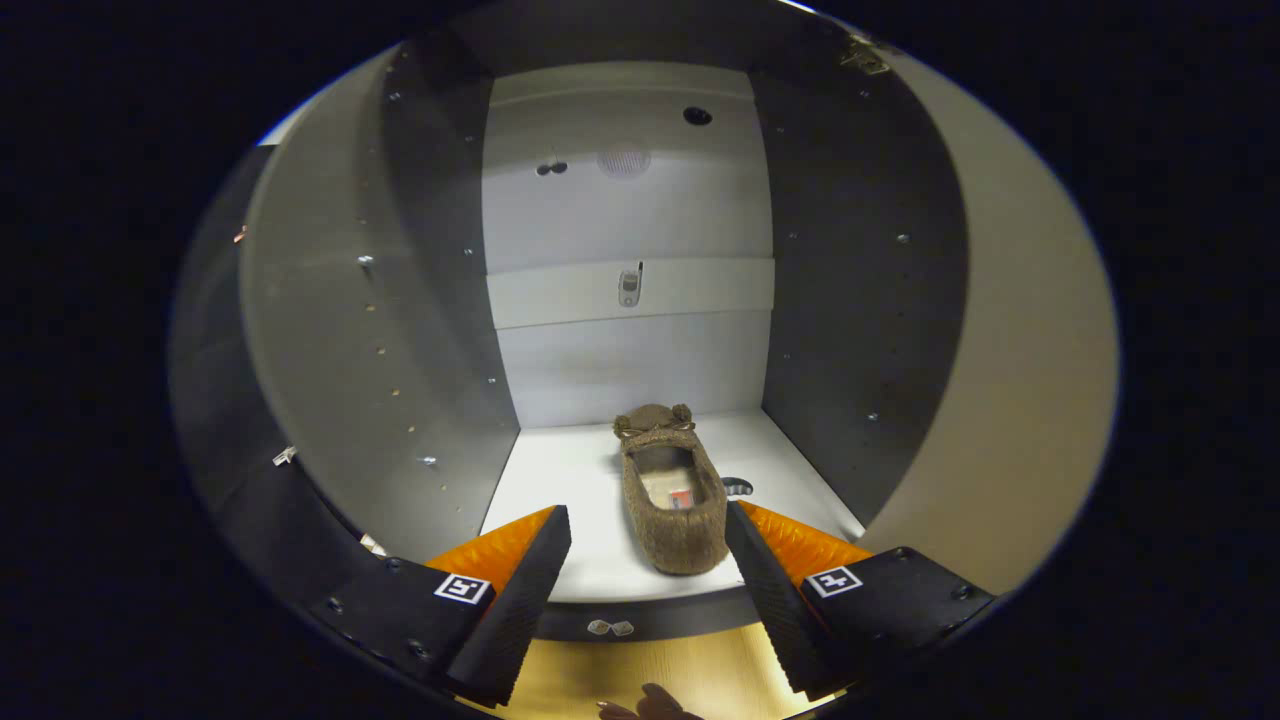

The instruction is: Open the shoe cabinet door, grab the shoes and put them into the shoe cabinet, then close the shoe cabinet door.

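Tongs: my gripper (648, 525) was spread wide, both fingers apart and pinching nothing, held just outside the front edge of the cabinet's bottom shelf.
Fingers: the left finger (520, 590) and the right finger (775, 590) flanked the heel end of the shoe without touching it, as far as I could tell.
Shoe: a brown fuzzy slipper (672, 490) lay on the white bottom shelf (560, 500), heel toward me and toe toward the back wall, sitting upright on its sole between and just ahead of my fingers.
Slipper detail: a small bow sat at its toe, and a small reddish tag showed inside the opening.
Beside the shoe: a small dark thing (738, 487) lay on the shelf just right of the slipper; I could not tell what it was.
Shoe cabinet (860, 300): it stood open in front of me, with dark side walls and a pale back panel (630, 210).
Door (1010, 350): swung out wide on the right, its hinge (865, 58) visible near the top.
Back panel: a pale horizontal strip crossed it midway, with a small fitting (630, 288) at its centre.
Floor: pale wood (690, 670) showed below the shelf edge.
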`<action>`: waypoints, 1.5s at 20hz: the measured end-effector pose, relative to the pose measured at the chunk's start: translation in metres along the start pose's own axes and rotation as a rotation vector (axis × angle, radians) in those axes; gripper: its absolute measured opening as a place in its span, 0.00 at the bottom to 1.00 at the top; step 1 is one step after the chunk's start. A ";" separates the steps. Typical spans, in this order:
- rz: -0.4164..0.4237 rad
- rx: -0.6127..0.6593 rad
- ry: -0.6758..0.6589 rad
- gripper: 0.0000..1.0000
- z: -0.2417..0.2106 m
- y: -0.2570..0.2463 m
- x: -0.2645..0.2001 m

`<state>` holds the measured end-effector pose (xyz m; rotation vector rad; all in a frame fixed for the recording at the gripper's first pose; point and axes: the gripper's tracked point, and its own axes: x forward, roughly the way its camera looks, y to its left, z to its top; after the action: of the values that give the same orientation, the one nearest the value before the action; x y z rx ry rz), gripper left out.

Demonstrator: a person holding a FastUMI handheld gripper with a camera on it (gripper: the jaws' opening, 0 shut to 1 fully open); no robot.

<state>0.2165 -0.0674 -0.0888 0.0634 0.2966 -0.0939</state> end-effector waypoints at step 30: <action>-0.326 0.068 -0.352 0.98 0.012 -0.277 -0.385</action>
<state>-0.1750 -0.3120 0.0232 0.0646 -0.0506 -0.4344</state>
